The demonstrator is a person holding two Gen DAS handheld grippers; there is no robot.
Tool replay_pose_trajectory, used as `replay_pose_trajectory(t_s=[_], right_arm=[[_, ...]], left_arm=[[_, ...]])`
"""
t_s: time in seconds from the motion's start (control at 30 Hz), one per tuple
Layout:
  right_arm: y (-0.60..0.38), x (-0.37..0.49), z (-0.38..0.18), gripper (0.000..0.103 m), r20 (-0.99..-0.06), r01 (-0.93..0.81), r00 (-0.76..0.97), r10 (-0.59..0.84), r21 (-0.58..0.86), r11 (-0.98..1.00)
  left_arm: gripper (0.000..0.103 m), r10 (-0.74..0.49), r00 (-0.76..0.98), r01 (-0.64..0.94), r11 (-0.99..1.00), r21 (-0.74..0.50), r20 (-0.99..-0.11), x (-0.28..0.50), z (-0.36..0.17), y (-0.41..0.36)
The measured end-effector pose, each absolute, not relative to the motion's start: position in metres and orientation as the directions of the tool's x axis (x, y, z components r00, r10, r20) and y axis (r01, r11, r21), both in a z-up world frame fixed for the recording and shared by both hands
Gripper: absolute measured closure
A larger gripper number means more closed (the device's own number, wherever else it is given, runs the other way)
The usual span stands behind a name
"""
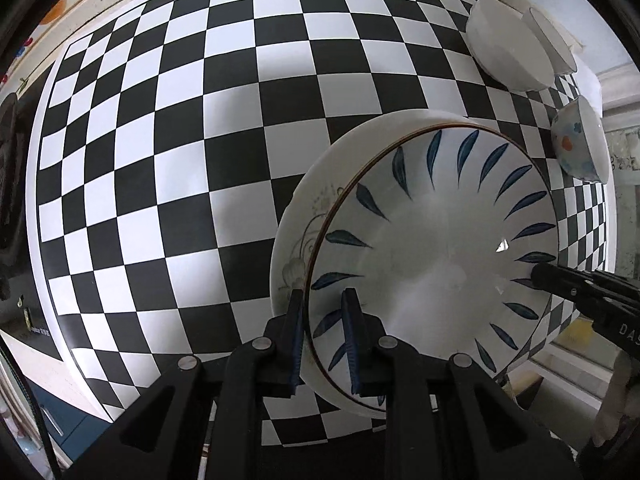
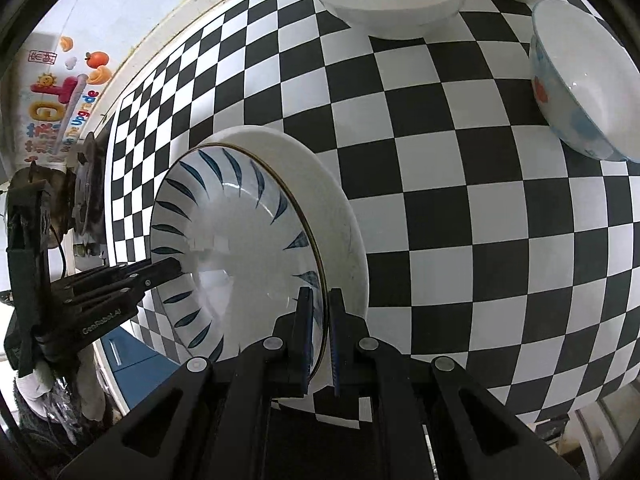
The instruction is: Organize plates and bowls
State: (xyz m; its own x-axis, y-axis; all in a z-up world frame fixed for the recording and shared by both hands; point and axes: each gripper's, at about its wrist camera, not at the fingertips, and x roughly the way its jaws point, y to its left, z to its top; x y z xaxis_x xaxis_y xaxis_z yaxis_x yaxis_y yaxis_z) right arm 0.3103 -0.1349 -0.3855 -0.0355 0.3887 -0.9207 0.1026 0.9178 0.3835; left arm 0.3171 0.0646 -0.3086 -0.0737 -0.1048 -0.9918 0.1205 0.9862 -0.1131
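Checkered tabletop (image 1: pixel 160 160), glossy leaf-patterned bowl (image 1: pixel 432 248), perhaps stacked.

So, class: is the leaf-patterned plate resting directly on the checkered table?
No, the leaf-patterned plate sits on a white plate beneath it.

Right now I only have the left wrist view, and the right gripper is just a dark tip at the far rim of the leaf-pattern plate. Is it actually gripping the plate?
Observer: Yes. In the right wrist view, the right gripper has one finger inside and one outside the rim of the leaf plate, and it is closed on that rim.
Reviewer: And the patterned bowl, is anything in it?
Observer: No. The patterned bowl shows a bare white inside with nothing in it.
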Motion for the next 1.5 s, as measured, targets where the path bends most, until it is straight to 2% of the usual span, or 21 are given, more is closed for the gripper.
replay_pose_trajectory(t_s=[1.17, 1.33, 1.5], right_arm=[[-0.13, 0.315, -0.394, 0.091, -0.939, 0.142, -0.059, 0.339, 0.328, 0.934], [-0.131, 0.315, -0.383, 0.091, -0.946, 0.142, -0.042, 0.322, 0.313, 0.939], [-0.125, 0.309, -0.35, 0.091, -0.945, 0.12, 0.012, 0.326, 0.325, 0.938]], left_arm=[[0.087, -0.079, -0.086, 0.099, 0.991, -0.088, -0.993, 0.311, -0.307, 0.058], [0.087, -0.093, -0.07, 0.093, 0.991, -0.1, -0.993, 0.305, -0.292, 0.059], [0.087, -0.117, -0.004, 0.109, 0.987, -0.116, -0.993, 0.298, -0.246, 0.059]])
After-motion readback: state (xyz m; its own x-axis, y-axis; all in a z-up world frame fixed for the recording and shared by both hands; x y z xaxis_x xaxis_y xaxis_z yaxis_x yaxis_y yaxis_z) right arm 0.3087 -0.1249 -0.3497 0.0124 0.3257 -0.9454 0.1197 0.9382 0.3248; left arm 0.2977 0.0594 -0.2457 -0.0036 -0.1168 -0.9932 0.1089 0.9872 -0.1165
